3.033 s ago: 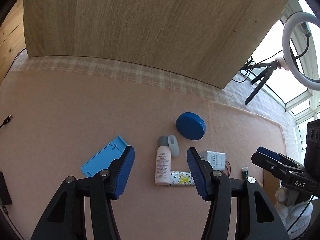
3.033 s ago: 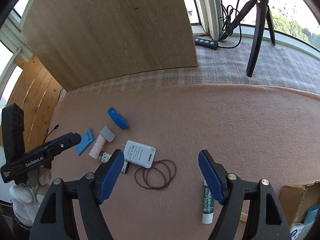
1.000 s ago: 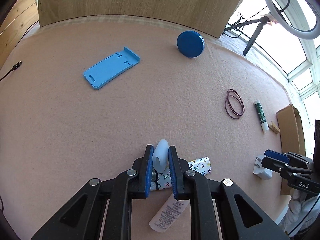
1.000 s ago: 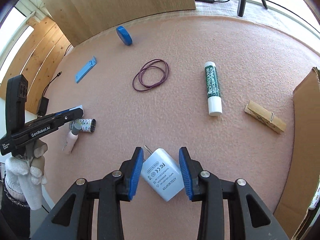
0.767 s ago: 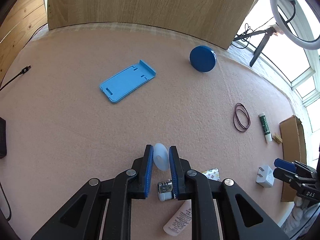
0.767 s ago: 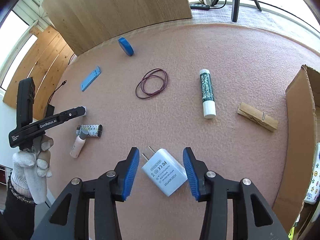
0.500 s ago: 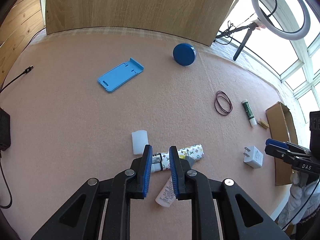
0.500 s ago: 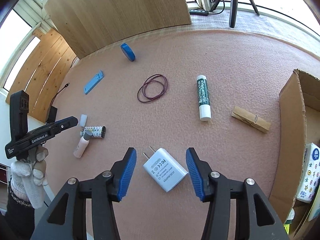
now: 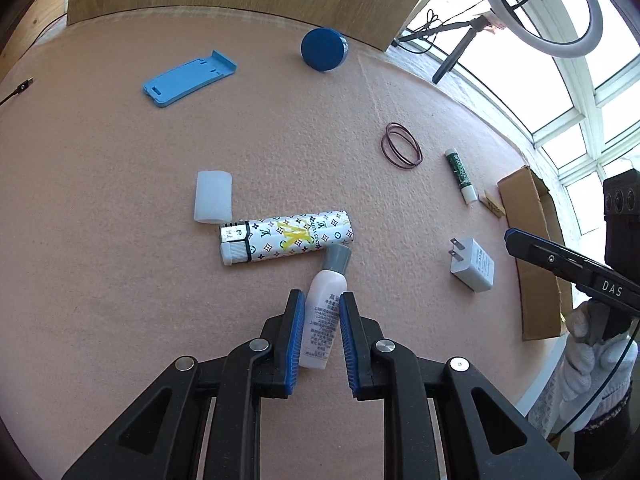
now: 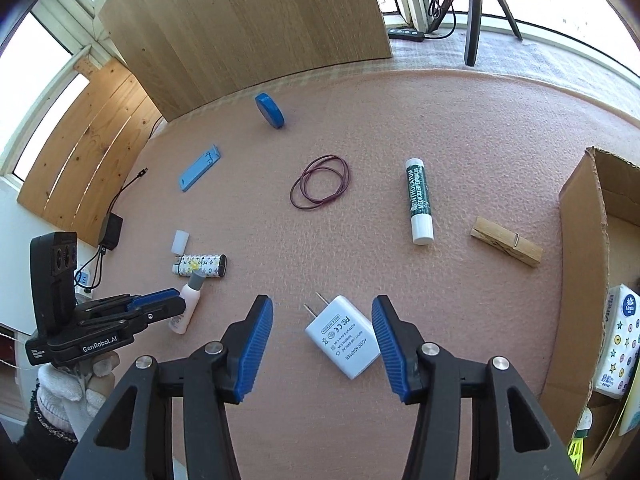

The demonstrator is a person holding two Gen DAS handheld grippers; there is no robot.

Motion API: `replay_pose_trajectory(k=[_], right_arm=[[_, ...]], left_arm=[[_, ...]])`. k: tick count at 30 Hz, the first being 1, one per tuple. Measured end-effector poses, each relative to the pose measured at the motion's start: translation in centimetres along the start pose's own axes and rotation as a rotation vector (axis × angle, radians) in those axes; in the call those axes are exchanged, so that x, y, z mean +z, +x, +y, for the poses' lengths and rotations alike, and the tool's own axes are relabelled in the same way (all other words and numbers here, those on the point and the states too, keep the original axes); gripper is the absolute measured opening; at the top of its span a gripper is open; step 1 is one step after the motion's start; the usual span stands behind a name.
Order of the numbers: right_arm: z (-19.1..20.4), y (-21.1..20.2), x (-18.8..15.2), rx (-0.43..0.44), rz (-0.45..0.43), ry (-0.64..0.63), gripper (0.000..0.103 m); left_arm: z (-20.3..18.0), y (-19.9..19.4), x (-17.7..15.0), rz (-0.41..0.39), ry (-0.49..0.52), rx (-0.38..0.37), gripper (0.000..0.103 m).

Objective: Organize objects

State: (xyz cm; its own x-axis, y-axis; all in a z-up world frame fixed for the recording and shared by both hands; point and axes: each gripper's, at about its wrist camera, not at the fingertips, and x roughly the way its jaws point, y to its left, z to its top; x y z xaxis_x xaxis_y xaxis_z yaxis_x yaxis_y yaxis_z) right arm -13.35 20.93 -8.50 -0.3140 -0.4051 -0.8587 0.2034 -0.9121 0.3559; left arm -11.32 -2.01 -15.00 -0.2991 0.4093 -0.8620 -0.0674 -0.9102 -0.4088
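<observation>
My left gripper [image 9: 319,300] is narrow, its blue pads either side of the small white bottle [image 9: 325,320] lying on the pink desk [image 9: 120,200]. I can't tell if the pads press on it or just hover above. The bottle's grey cap [image 9: 338,258] touches the patterned lighter [image 9: 286,238], which lies crosswise just beyond. A clear plastic cap [image 9: 213,196] sits beside the lighter's head.

My right gripper [image 10: 322,308] is fairly wide and holds nothing — the white charger [image 10: 343,336] lies flat on the desk between the pads, clear of both, prongs pointing up-left.

Further out, right view: loop of dark red bands [image 10: 320,187], green-and-white stick [image 10: 418,200] and wooden peg [image 10: 506,246], all apart from each other. A blue round tin [image 10: 270,110] sits near the wooden board [image 10: 248,20]; blue phone stand [image 10: 200,167] to its left. Cardboard box [image 10: 580,280] at the right edge, a tissue pack [image 10: 618,340] inside.
</observation>
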Motion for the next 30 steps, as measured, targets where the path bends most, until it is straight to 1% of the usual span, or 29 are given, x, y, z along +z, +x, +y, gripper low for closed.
replay_pose_trajectory(k=[4, 6, 9, 12, 14, 15, 16, 20, 23, 26, 30], right_arm=[[0.4, -0.1, -0.1, 0.012, -0.001, -0.003, 0.048], [0.6, -0.1, -0.2, 0.018, 0.002, -0.005, 0.048], [0.9, -0.2, -0.3, 0.029, 0.001, -0.006, 0.048], [1.7, -0.1, -0.6, 0.041, 0.003, -0.013, 0.048], [2.4, 0.1, -0.9, 0.049, 0.009, -0.020, 0.048], [2.7, 0.2, -1.1, 0.054, 0.014, -0.022, 0.048], [3.0, 0.4, -1.3, 0.058, 0.018, -0.026, 0.048], [4.1, 1.3, -2.0, 0.072, 0.037, -0.026, 0.048], [4.7, 1.7, -2.5, 0.079, 0.049, -0.027, 0.048], [5.1, 1.8, -2.7, 0.080, 0.051, -0.029, 0.048], [5.1, 1.7, -2.7, 0.077, 0.051, -0.025, 0.048]], left_arm=[[-1.3, 0.9, 0.1, 0.011, 0.011, -0.031, 0.020], [-2.2, 1.0, 0.2, 0.019, 0.038, -0.033, 0.019], [-3.2, 0.1, 0.6, -0.004, 0.102, 0.005, 0.019], [-3.1, -0.9, 2.1, -0.027, 0.138, 0.050, 0.020], [-2.7, -1.1, 3.1, -0.028, 0.159, 0.072, 0.025], [-2.7, -1.0, 3.5, -0.026, 0.176, 0.087, 0.031], [-2.6, -0.8, 4.0, -0.019, 0.195, 0.101, 0.033], [-2.5, 0.4, 5.4, 0.025, 0.263, 0.125, 0.033], [-2.2, 1.3, 6.0, 0.062, 0.271, 0.098, 0.033], [-1.9, 1.8, 5.7, 0.088, 0.281, 0.093, 0.033], [-2.0, 1.5, 4.8, 0.091, 0.336, 0.117, 0.033]])
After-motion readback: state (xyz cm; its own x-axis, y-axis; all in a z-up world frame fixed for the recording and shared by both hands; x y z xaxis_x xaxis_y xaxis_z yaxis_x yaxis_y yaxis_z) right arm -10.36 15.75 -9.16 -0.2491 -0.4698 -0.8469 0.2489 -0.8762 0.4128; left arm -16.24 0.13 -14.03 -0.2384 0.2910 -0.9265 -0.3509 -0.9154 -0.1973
